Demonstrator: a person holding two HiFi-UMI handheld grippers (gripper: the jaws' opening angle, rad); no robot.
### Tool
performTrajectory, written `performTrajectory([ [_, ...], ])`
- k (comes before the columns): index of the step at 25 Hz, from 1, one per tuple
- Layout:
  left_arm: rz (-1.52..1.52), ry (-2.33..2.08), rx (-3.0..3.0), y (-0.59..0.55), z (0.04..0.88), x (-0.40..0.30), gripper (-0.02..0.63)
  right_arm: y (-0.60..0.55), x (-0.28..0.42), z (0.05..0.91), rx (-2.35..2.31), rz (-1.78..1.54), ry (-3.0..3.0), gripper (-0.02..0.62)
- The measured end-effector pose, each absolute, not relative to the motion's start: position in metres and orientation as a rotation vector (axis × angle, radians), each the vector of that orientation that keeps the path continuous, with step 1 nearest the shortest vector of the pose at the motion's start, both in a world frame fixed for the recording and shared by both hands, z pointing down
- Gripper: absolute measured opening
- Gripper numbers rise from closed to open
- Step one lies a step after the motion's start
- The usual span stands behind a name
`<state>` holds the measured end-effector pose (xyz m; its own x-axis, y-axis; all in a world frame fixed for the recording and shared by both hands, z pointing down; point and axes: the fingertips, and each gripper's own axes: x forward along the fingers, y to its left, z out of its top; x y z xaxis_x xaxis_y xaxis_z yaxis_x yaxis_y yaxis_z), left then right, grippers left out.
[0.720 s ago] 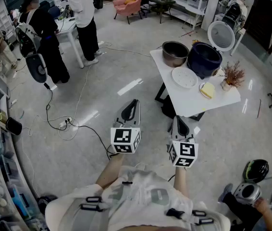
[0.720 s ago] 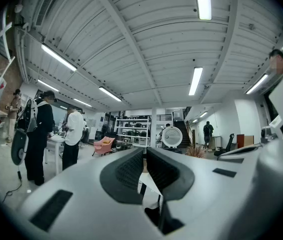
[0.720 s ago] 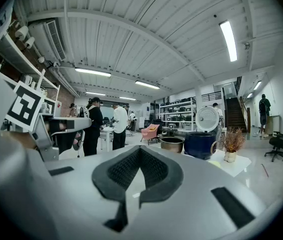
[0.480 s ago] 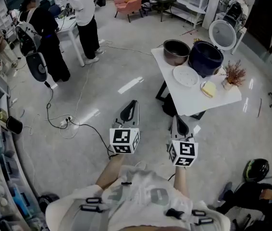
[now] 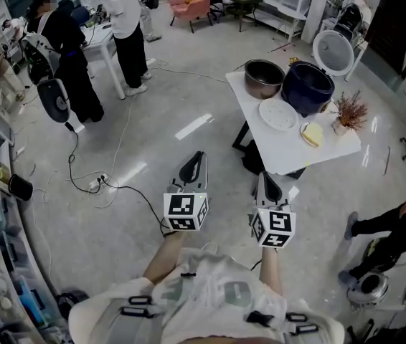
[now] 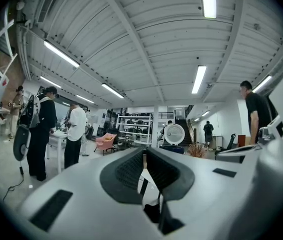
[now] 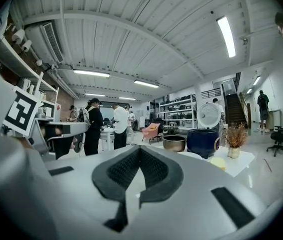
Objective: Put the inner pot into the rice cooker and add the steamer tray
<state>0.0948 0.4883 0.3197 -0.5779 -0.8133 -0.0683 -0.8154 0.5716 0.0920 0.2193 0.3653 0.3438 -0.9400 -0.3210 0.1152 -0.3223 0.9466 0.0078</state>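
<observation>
**A:** How are the tongs looking?

**B:** The left tongs (image 5: 200, 154) are pointing level, with the jaws all but touching and nothing between them. The right tongs (image 5: 264, 178) are showing their jaws pressed fully together, and they are gripping nothing either.

**A:** Where is the inner pot sitting?

**B:** The inner pot (image 5: 262, 78) is standing upright at the far corner of the white desk (image 5: 289, 160). It is just beside the dark blue rice cooker (image 5: 307, 87), whose round lid (image 5: 331, 52) is standing open. The white steamer tray (image 5: 277, 114) is lying flat on the desk, on the near side of both.

**A:** Are the tongs touching any of it?

**B:** No. Both are hovering over the grey floor (image 5: 153, 120), short of the desk and apart from everything on it.

**A:** Is anything else lying there?

**B:** A yellow object (image 5: 310, 135) and a small vase of dried twigs (image 5: 346, 113) are sitting to the right of the tray.
</observation>
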Motion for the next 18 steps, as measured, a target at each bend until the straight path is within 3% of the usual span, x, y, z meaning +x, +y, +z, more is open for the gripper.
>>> performTrajectory([
  [18,0.224,2.778,-1.461,0.479,0.334,0.033,0.037,0.344,0.166,0.351,0.560,-0.001,-2.970,0.008],
])
